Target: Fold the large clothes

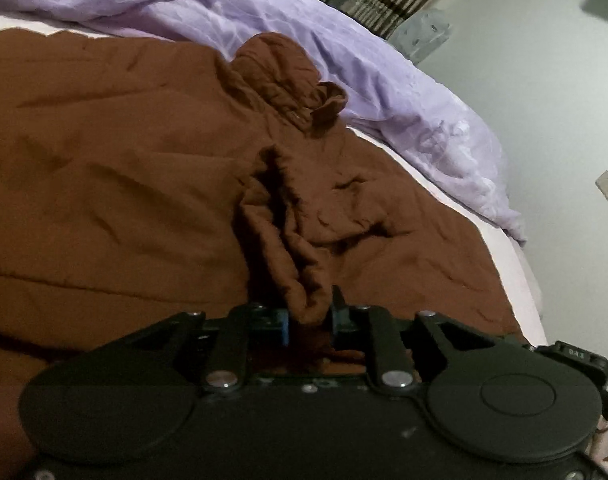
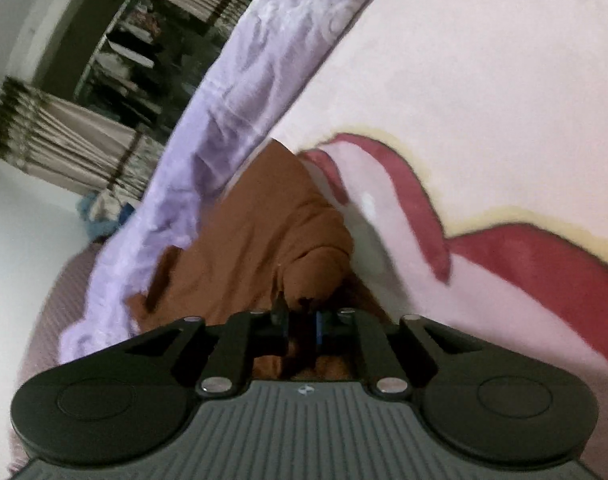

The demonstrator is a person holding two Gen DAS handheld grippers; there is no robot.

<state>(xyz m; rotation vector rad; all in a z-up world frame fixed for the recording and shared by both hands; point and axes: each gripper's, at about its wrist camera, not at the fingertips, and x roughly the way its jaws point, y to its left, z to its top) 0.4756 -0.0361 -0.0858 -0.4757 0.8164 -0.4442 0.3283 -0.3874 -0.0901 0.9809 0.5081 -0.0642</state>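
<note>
A large brown garment (image 1: pixel 116 168) lies spread over the bed, with a crumpled hood or collar part (image 1: pixel 288 80) at its far side. My left gripper (image 1: pixel 309 314) is shut on a bunched ridge of the brown fabric (image 1: pixel 300 264) that rises into its jaws. In the right wrist view the same brown garment (image 2: pixel 248 232) hangs and bunches toward my right gripper (image 2: pixel 302 318), which is shut on a fold of it (image 2: pixel 315 276).
A crumpled lilac sheet (image 1: pixel 288 28) lies along the bed's far side, also in the right wrist view (image 2: pixel 240 80). A pink blanket with a red shape (image 2: pixel 483 80) covers the bed. The bed's right edge (image 1: pixel 519 264) meets a pale wall. Curtains and shelves (image 2: pixel 116 68) stand beyond.
</note>
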